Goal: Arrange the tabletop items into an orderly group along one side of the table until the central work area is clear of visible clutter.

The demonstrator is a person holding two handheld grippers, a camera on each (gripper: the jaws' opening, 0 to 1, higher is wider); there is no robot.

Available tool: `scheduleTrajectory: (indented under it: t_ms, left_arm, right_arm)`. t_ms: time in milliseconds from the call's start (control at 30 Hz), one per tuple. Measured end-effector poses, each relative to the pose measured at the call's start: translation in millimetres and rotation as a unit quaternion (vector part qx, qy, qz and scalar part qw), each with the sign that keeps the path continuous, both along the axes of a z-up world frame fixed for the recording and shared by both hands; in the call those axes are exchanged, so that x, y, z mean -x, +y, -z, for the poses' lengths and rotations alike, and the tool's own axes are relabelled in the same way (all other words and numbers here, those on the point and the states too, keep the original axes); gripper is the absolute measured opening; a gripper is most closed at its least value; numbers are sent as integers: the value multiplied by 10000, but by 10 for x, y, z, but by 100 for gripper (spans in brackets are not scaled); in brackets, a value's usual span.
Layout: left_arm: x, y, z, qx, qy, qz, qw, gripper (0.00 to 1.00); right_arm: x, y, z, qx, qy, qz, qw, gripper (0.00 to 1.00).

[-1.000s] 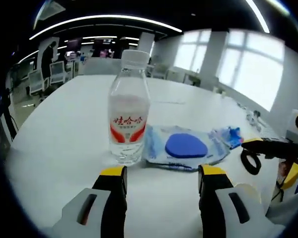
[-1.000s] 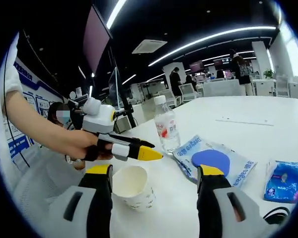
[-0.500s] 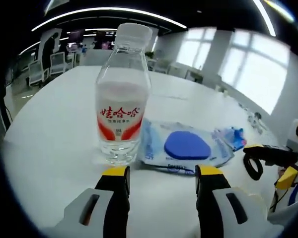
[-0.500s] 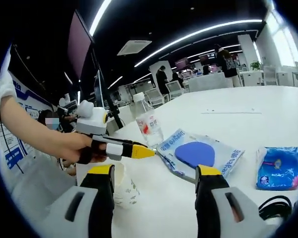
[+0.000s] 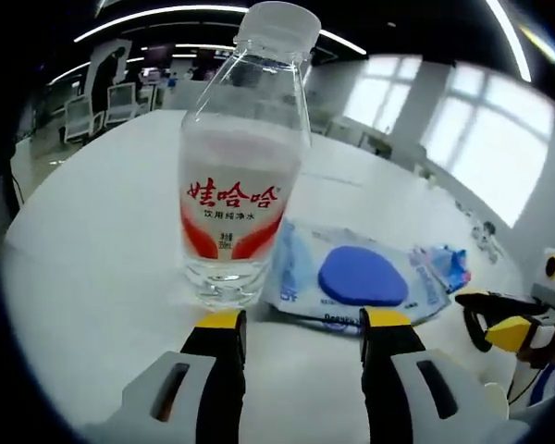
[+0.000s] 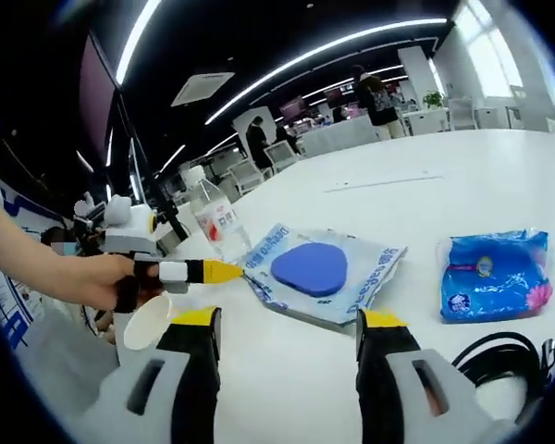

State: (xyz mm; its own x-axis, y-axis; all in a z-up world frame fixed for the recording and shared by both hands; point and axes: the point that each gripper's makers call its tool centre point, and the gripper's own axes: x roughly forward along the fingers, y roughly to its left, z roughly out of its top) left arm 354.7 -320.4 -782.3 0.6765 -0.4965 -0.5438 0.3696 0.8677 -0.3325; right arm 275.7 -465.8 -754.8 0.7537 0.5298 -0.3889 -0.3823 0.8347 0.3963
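White table (image 5: 92, 268); paper cup (image 6: 149, 321) half-hidden.

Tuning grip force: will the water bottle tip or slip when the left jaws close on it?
The water bottle looks tall and narrow, so a high push may tip it. Clear smooth plastic could slip. It seems mostly full, probably heavy for its size.

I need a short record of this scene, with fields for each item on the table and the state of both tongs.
bottle: clear plastic water bottle with red label, upright, just ahead of left tongs
wipes: flat pack with blue oval lid, lying beside bottle
pouch: small blue plastic packet, apart from pack
cup: white paper cup, near table edge
cable: black cable, near right tongs
surface: white table
left tongs: open, empty
right tongs: open, empty
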Motion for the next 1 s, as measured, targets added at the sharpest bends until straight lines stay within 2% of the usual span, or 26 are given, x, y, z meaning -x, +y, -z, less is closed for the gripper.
scheduleTrajectory:
  t_ms: [400,667,733,1000]
  left_arm:
    - [-7,-87,22,37,38,-37,10000,43]
    - [-50,-114,29,100,-12,-100,9999,39]
    - [-59,-110,30,142,-30,-144,9998,38]
    - [-113,-68,44,241,-14,-346,9991,32]
  right_arm:
    - [-34,-103,166,-123,311,306,9990,54]
    - [-105,-143,279,-128,508,462,9976,51]
    - [-123,-166,288,-150,509,501,9973,47]
    - [-279,-231,302,-310,560,705,9955,44]
